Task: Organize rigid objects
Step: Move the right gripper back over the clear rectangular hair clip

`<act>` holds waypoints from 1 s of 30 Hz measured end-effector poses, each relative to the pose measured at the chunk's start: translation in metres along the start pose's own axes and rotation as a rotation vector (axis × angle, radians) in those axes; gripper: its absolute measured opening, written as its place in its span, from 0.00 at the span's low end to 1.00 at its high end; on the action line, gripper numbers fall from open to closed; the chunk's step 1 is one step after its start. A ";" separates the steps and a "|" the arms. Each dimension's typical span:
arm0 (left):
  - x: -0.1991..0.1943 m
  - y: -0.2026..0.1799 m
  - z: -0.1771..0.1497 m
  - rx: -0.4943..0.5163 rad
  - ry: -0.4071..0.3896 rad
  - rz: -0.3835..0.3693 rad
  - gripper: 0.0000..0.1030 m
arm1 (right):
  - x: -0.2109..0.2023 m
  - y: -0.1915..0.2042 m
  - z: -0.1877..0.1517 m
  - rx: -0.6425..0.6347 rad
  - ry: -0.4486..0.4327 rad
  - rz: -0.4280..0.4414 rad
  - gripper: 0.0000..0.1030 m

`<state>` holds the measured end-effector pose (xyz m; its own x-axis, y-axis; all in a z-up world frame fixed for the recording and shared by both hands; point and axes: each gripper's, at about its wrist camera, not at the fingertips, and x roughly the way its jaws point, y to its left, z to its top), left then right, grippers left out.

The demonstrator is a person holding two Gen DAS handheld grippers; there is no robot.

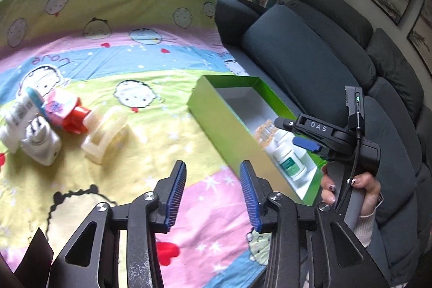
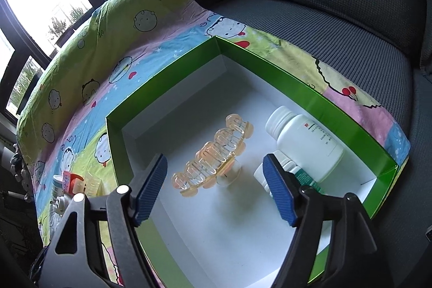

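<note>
A green box point(image 1: 216, 123) with a white inside point(image 2: 167, 109) lies on a cartoon-print sheet. In it lie an orange translucent hair claw point(image 2: 213, 155) point(image 1: 266, 132), a large white pill bottle point(image 2: 305, 139) and a smaller green-labelled bottle point(image 2: 305, 177) point(image 1: 290, 162). My right gripper point(image 2: 216, 185) is open and empty, just above the claw inside the box; it also shows in the left wrist view point(image 1: 299, 134). My left gripper point(image 1: 213, 196) is open and empty over the sheet, left of the box. A pale yellow clip point(image 1: 105, 136), a red item point(image 1: 73, 118), a white plug adapter point(image 1: 40, 142) and a white tube point(image 1: 19, 118) lie in a pile at the left.
Dark grey sofa cushions point(image 1: 310, 58) rise behind and right of the box. The sheet point(image 1: 129, 58) covers the seat up to a window at the back. The pile of items also shows at the lower left of the right wrist view point(image 2: 73, 185).
</note>
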<state>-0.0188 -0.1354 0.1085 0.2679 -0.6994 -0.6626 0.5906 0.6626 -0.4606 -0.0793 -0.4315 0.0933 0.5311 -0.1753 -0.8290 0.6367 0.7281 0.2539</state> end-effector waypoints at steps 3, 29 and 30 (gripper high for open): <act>-0.012 0.029 -0.004 -0.064 -0.012 0.076 0.51 | 0.000 0.009 -0.003 -0.021 -0.001 -0.033 0.71; -0.046 0.104 -0.015 -0.230 -0.069 0.221 0.62 | -0.004 0.085 -0.032 -0.276 -0.112 -0.110 0.82; -0.046 0.105 -0.015 -0.234 -0.069 0.222 0.62 | -0.005 0.089 -0.033 -0.285 -0.115 -0.106 0.82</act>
<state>0.0195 -0.0297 0.0821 0.4260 -0.5424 -0.7241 0.3235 0.8388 -0.4380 -0.0440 -0.3437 0.1033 0.5402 -0.3214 -0.7777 0.5181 0.8553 0.0065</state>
